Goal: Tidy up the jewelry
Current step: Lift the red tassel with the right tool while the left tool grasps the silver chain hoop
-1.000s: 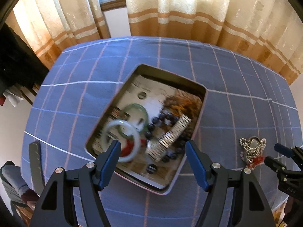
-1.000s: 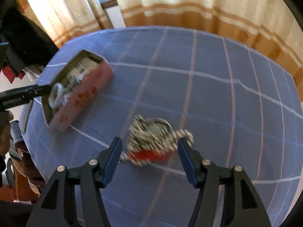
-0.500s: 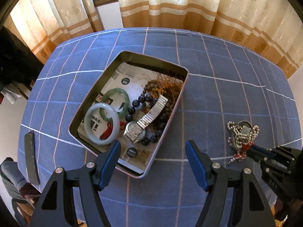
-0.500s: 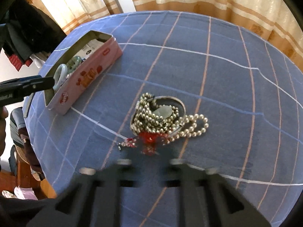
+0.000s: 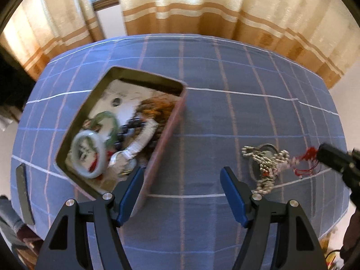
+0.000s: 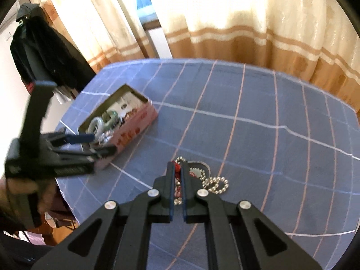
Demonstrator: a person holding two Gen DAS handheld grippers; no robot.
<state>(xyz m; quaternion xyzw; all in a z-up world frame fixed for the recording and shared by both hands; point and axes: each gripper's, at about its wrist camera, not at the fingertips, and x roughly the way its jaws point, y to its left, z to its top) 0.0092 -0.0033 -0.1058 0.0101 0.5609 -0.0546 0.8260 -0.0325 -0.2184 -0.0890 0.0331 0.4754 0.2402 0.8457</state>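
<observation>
A silver bead necklace [image 5: 267, 162] with a red tassel [image 5: 309, 155] lies in a heap on the blue checked tablecloth [image 5: 213, 117]. My right gripper [image 6: 177, 168] is shut on the red tassel [image 6: 177, 167], and the beads [image 6: 216, 183] trail from it over the cloth. In the left wrist view the right gripper [image 5: 324, 155] comes in from the right edge. A pink tin box [image 5: 171, 126] holds bangles, dark beads and a watch. My left gripper [image 5: 181, 177] stands open beside the box's near corner, holding nothing.
Curtains [image 5: 202, 11] hang behind the table. A dark flat strip [image 5: 23, 191] lies at the cloth's left edge. A black coat [image 6: 42, 51] hangs at the far left. Bare cloth stretches between the pink box [image 6: 132, 128] and the necklace.
The right gripper closed on the necklace's red tassel and lifted it a little, drawing the beads out. The left gripper moved right, from over the box to beside it.
</observation>
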